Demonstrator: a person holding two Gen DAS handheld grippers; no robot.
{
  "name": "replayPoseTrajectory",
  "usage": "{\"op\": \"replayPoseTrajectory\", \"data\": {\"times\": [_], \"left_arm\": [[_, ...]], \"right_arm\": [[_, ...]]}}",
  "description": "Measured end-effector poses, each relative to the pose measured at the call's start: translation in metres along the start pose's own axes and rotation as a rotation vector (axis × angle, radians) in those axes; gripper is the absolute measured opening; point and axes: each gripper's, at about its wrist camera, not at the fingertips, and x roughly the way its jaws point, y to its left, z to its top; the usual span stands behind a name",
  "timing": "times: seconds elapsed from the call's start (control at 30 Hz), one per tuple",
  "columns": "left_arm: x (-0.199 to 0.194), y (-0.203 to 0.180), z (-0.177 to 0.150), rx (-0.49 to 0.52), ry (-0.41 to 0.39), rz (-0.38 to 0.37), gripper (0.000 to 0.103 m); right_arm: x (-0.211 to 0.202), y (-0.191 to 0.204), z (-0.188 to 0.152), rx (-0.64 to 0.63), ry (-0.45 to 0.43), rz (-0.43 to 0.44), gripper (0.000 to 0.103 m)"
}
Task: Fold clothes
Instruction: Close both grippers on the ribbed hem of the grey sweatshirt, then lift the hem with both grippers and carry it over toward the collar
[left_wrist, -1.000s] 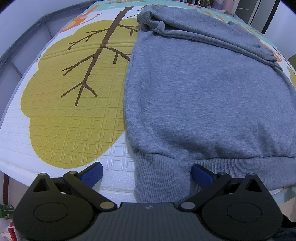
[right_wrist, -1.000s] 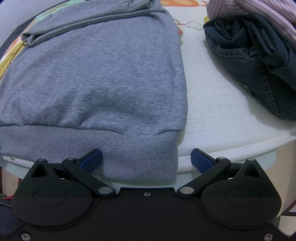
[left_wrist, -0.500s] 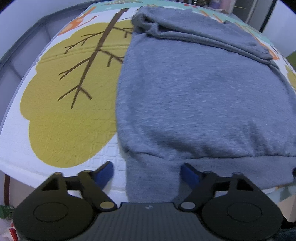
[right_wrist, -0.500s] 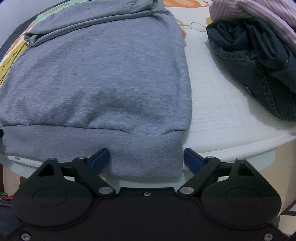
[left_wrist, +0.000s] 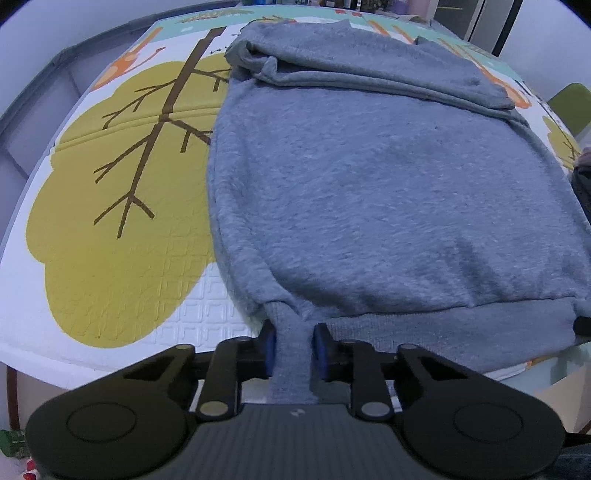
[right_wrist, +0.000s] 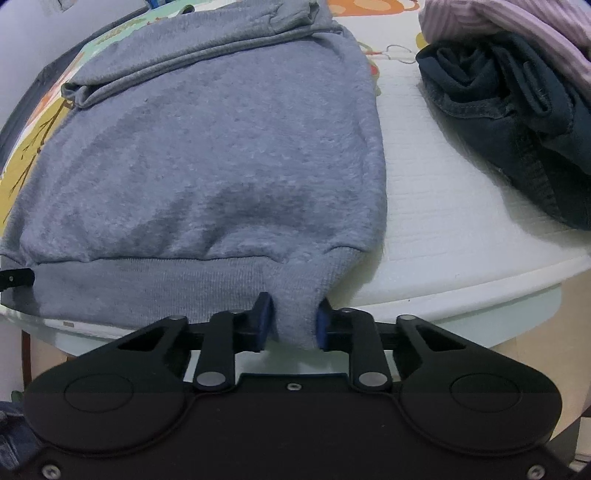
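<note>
Now both grippers are pinching the ribbed hem of the grey sweatshirt (left_wrist: 388, 192), one at each bottom corner, which is probably why the garment is lying so square: its body is spreading flat across the printed play mat (left_wrist: 110, 236) with the hem hanging just over the near edge, where the fingers can get under and over the cloth. The left gripper (left_wrist: 294, 345) is sitting at the hem's left corner with its blue pads nearly together and a narrow bunch of ribbing squeezed upright between them; the fabric above is puckering toward the pinch. The right gripper (right_wrist: 291, 319) is doing the same at the right corner, its jaws closed down to the thickness of a gathered fold of hem. At the far end a sleeve is lying folded across the chest, so the sweatshirt is already looking partly folded. Holding both corners at once would let the person carry the bottom edge evenly, I judge, most likely up over the body toward the collar, though these views alone are not settling that. To the right of the sweatshirt, apart from it on the mat, dark jeans (right_wrist: 517, 110) and a striped garment (right_wrist: 509, 29) are sitting in a heap.
</note>
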Motion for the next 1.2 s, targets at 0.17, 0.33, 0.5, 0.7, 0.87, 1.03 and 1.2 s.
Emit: {"op": "replayPoseTrajectory", "data": {"times": [0.17,0.33,0.5,0.7,0.87,1.03,1.2], "left_arm": [[-0.004,0.0,0.0,0.004,-0.012,-0.011,0.019],[-0.008,0.0,-0.001,0.022,-0.014,-0.014,0.018],[-0.012,0.0,-0.004,0.042,-0.002,-0.015,0.018],[-0.02,0.002,-0.001,0.056,-0.007,-0.023,0.017],[-0.03,0.001,0.012,0.057,-0.05,-0.033,0.017],[-0.038,-0.001,0.032,0.069,-0.106,-0.032,0.016],[-0.044,-0.005,0.055,0.087,-0.16,-0.024,0.016]], "right_arm": [[-0.005,-0.001,0.001,0.014,-0.014,0.014,0.014],[-0.015,0.001,0.003,0.006,-0.029,0.025,0.012],[-0.019,0.0,0.001,-0.01,-0.008,0.026,0.011],[-0.029,0.001,-0.001,-0.035,-0.02,0.029,0.01],[-0.039,0.004,0.013,-0.042,-0.078,0.045,0.008],[-0.047,0.008,0.029,-0.048,-0.138,0.057,0.008],[-0.053,0.01,0.048,-0.059,-0.197,0.061,0.007]]}}
